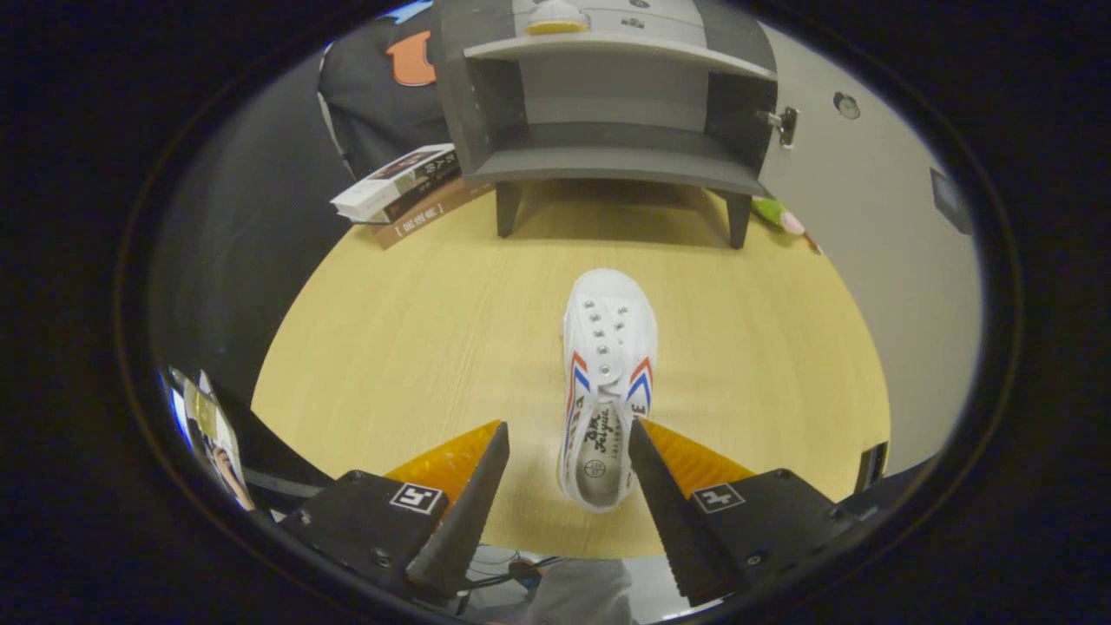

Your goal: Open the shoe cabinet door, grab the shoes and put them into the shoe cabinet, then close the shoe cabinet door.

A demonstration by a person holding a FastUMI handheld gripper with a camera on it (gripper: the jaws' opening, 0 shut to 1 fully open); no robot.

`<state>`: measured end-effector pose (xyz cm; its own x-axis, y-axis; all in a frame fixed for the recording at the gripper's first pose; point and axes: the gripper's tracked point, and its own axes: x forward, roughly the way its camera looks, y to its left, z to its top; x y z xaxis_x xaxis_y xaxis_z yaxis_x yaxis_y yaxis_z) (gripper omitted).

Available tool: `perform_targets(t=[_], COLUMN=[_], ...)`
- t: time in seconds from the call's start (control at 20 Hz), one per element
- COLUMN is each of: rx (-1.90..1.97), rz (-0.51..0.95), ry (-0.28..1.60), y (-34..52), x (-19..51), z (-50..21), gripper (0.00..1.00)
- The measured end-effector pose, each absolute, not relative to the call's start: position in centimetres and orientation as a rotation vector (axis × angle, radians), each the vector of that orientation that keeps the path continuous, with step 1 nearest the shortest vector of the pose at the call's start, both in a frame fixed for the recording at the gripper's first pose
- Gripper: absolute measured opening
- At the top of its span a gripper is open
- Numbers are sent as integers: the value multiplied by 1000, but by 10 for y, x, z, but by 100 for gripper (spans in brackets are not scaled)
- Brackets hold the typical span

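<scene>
Tool (568, 438) spread wide, gripping nothing; heel end of the white shoe (605, 382) sitting between the fingers, nearer the right one, no clear contact on either side. Shoe flat on the wooden tabletop (417, 347), sole down, well short of the grey shoe cabinet (608, 104). Long axis running from the tool straight toward the cabinet: heel at the fingers, toe aimed at the open compartment, door already swung aside. Likely light and soft, canvas upper prone to collapse under a squeeze, rubber sole stiffer. Best hold probably across the heel collar or the sides just ahead of it, low enough to catch the sole's edge. Books (399, 187) left of the cabinet, a small toy (785, 219) by its right leg.
</scene>
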<state>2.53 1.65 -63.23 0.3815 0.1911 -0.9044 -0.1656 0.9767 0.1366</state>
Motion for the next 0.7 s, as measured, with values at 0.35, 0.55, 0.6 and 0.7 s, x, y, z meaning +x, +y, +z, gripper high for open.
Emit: perform_targets(t=[0.35,0.55,0.6,0.7], rx=[71,79,89,101], rz=[96,122,158,208], ry=[1243,1158,1140,1126], y=[22,21,24,23], x=[41,52,50,51], z=[-684,-688,-690,-687], gripper=[54,26,18,4])
